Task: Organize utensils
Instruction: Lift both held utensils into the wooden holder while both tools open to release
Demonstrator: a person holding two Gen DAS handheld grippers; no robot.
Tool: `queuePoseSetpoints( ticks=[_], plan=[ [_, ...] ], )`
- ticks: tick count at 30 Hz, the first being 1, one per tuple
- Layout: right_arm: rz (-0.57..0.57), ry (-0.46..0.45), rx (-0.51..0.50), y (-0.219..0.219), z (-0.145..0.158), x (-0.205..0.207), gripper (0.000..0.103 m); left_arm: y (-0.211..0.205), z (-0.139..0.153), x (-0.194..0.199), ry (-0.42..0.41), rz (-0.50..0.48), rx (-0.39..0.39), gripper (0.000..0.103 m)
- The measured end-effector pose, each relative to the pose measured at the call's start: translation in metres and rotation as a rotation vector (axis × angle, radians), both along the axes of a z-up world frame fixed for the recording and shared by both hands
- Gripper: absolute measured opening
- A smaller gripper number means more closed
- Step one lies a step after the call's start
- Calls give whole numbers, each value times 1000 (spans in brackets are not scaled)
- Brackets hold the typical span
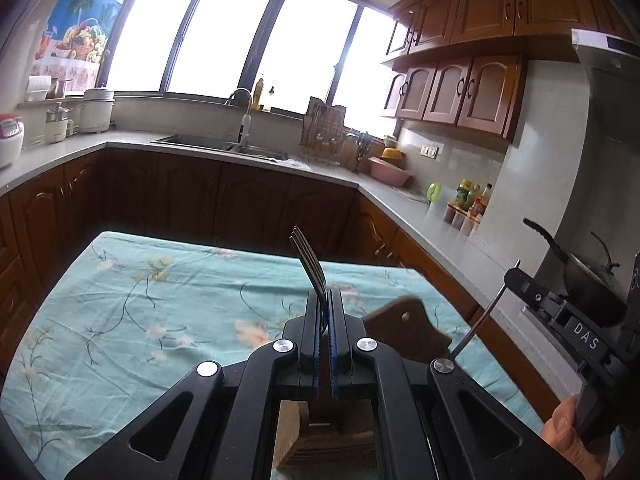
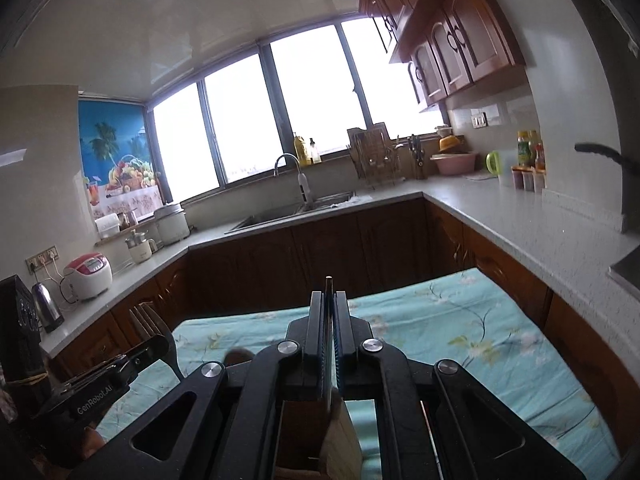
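Above the wooden holder (image 1: 304, 436), our left gripper (image 1: 323, 300) clamps a fork (image 1: 308, 264), tines at 11 o'clock; our right gripper (image 2: 329, 300) clamps a thin utensil (image 2: 329, 312). We lower each slowly, handle first.

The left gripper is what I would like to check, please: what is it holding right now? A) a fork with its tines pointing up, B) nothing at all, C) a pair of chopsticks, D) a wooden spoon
A: the left gripper has its jaws shut on a fork, whose tines rise above them; the right wrist view shows the same fork from the side.
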State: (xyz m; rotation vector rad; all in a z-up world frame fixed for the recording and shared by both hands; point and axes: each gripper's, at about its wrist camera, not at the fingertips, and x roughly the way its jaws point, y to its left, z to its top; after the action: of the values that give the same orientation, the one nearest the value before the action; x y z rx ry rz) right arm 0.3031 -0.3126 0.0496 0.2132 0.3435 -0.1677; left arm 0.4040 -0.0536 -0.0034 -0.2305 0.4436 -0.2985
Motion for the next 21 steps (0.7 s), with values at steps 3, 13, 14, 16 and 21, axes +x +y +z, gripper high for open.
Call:
queuePoseSetpoints(
  ticks=[3, 13, 14, 16, 21],
  plan=[
    [2, -13, -3, -1, -3, -4, 4, 6, 1, -6, 6, -12, 5, 2],
    [-21, 12, 34, -13, -8, -6, 5, 9, -4, -9, 35, -26, 19, 3],
    [-21, 14, 38, -14, -9, -6, 5, 10, -4, -8, 38, -28, 16, 3],
    [-20, 14, 41, -14, -8, -6, 5, 11, -4, -8, 41, -31, 10, 3],
    [-18, 17, 53, -15, -10, -7, 9, 14, -6, -8, 49, -26, 5, 5]
  ],
)
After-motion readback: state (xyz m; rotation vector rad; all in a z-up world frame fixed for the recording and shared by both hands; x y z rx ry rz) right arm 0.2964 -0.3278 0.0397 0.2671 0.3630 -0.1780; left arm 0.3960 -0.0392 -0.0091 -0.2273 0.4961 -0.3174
